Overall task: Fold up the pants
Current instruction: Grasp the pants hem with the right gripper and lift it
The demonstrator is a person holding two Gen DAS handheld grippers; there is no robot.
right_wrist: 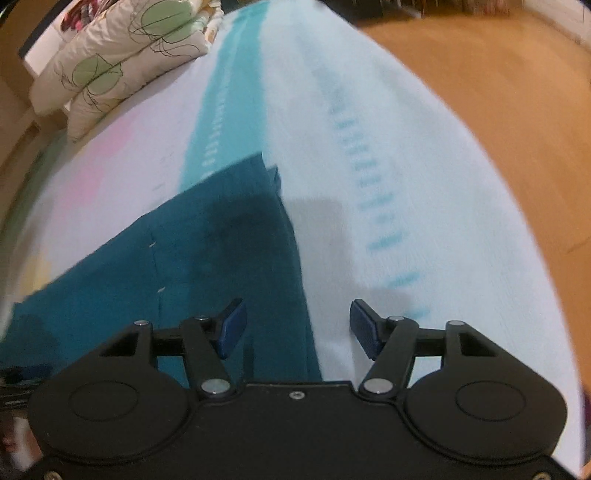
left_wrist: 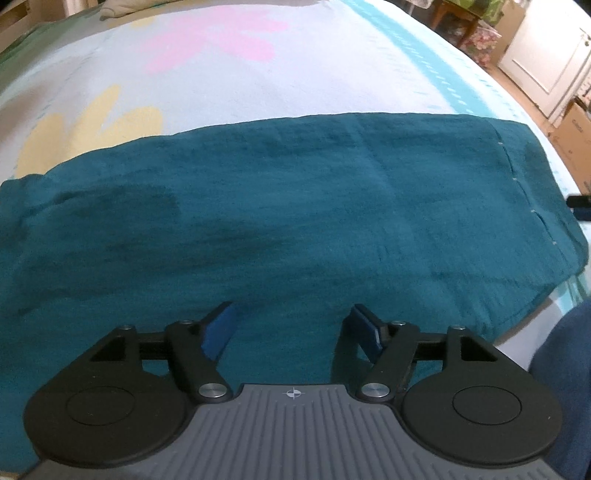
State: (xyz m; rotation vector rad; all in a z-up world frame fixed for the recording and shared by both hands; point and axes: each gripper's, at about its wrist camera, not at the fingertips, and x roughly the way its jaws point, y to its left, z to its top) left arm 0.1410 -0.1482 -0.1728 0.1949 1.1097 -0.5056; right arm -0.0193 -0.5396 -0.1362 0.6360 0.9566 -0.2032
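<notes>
Teal pants (left_wrist: 295, 206) lie flat across a bed with a white flowered cover (left_wrist: 221, 74), folded lengthwise, one end at the right. My left gripper (left_wrist: 291, 325) is open and empty, just above the pants' near edge. My right gripper (right_wrist: 297, 325) is open and empty, hovering over the right end edge of the pants (right_wrist: 221, 240); its left finger is over the cloth, its right finger over the bed cover (right_wrist: 369, 147). The tip of the right gripper (left_wrist: 580, 203) shows at the right edge of the left wrist view.
A folded quilt with green circles (right_wrist: 110, 66) lies at the head of the bed. Wooden floor (right_wrist: 480, 92) runs along the bed's right side. A white door (left_wrist: 546, 48), cardboard boxes (left_wrist: 576, 140) and a wooden chair (left_wrist: 465, 18) stand beyond the bed.
</notes>
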